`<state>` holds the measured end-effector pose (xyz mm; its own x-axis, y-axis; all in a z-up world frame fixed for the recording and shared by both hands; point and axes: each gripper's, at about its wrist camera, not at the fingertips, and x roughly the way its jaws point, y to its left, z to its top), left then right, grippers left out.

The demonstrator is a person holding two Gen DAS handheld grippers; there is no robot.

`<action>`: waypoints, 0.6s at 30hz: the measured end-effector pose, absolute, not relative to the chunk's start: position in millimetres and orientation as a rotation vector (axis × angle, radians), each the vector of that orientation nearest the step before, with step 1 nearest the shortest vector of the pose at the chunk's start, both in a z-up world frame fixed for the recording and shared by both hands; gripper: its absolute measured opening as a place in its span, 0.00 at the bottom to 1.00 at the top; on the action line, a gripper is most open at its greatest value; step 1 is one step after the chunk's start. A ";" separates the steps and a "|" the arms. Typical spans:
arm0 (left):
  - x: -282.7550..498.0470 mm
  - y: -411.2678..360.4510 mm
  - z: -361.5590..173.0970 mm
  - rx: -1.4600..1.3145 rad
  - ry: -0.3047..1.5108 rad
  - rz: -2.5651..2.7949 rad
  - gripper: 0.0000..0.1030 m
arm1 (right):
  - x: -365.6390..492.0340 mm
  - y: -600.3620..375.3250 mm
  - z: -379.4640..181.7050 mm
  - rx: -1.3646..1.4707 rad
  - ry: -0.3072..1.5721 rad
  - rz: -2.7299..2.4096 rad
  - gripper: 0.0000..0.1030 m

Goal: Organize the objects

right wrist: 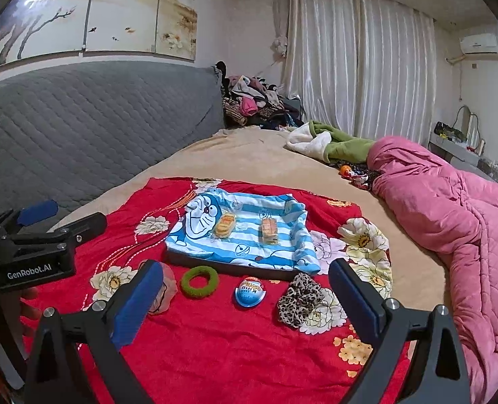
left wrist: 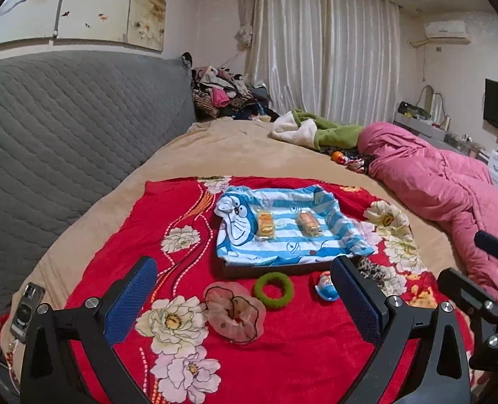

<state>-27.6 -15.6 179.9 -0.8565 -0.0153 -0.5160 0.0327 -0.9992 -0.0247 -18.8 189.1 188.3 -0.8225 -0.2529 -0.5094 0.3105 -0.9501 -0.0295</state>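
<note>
Two snack packs (left wrist: 266, 225) sit in the tray (left wrist: 276, 267); at six o'clock, green scrunchie (left wrist: 273, 290), egg (right wrist: 250, 292), leopard scrunchie (right wrist: 299, 299) wait. Both tools (left wrist: 245, 298) (right wrist: 245, 298) gape, empty.

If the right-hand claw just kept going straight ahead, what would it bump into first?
Probably the blue egg-shaped treat on the red blanket, which lies almost midway between the open right gripper's fingers. Depth is hard to judge; aimed higher, it would reach the cloth-lined tray behind.
</note>
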 end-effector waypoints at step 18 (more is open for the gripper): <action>-15.3 -24.3 139.3 0.892 0.034 -2.966 0.99 | -8.0 188.0 165.5 0.764 0.199 -2.731 0.97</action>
